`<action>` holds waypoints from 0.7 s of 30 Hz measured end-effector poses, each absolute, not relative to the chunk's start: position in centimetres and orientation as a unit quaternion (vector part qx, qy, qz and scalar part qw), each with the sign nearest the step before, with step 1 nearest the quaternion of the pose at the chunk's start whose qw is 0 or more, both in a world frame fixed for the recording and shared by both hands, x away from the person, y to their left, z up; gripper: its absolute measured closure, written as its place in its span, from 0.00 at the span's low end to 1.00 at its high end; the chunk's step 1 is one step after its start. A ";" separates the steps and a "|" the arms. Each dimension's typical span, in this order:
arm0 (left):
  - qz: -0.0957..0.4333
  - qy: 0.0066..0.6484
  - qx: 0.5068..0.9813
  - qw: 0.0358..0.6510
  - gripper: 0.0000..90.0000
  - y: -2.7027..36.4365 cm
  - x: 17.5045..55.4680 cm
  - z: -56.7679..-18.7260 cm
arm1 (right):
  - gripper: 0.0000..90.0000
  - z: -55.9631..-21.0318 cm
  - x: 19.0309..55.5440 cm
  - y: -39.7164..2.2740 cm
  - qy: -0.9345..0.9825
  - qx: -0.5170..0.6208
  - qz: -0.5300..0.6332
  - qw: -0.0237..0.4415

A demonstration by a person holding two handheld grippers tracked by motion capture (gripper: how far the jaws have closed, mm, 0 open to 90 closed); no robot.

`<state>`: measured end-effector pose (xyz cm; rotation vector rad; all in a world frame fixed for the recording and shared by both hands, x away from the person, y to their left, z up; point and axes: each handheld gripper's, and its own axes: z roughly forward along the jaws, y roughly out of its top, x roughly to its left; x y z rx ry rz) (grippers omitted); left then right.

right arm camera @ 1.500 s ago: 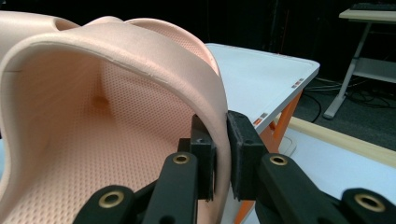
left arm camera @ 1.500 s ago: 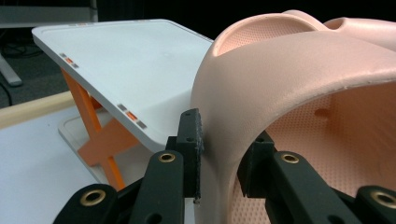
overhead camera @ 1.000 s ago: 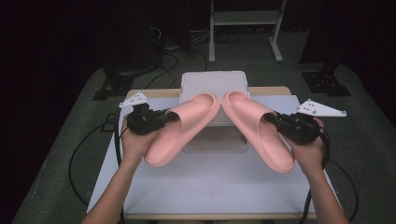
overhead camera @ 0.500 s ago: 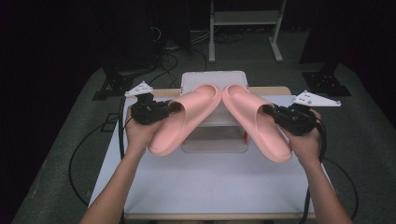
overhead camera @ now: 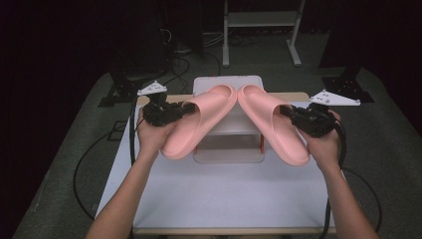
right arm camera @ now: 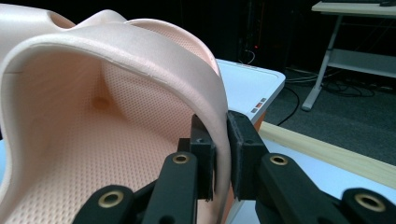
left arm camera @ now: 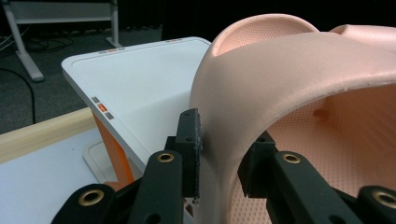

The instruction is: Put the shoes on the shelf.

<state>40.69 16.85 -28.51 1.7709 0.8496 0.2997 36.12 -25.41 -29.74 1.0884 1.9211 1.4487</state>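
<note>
We hold two pink slippers over the white stand point(overhead camera: 228, 83). Our left gripper point(overhead camera: 185, 108) clamps the left slipper point(overhead camera: 201, 119) by its strap edge; our right gripper point(overhead camera: 284, 112) clamps the right slipper point(overhead camera: 268, 122). Their toes nearly meet above the stand, heels splaying toward our raised hands.

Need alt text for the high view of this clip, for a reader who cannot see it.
Two pink slippers are held up over a white table, toes nearly meeting above a white stand: the left gripper clamps the left slipper by its strap, the right gripper the right slipper. The person's forearms enter from the bottom edge.
</note>
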 end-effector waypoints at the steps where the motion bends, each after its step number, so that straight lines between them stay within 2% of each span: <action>1: 0.128 0.362 0.747 0.543 0.81 16.7 41.0 -28.4 | 0.90 -29.7 36.4 -25.3 0.705 0.403 0.528 0.248; 21: 0.133 0.400 0.742 0.522 0.78 15.8 43.4 -28.6 | 0.89 -29.8 39.2 -24.2 0.694 0.445 0.511 0.243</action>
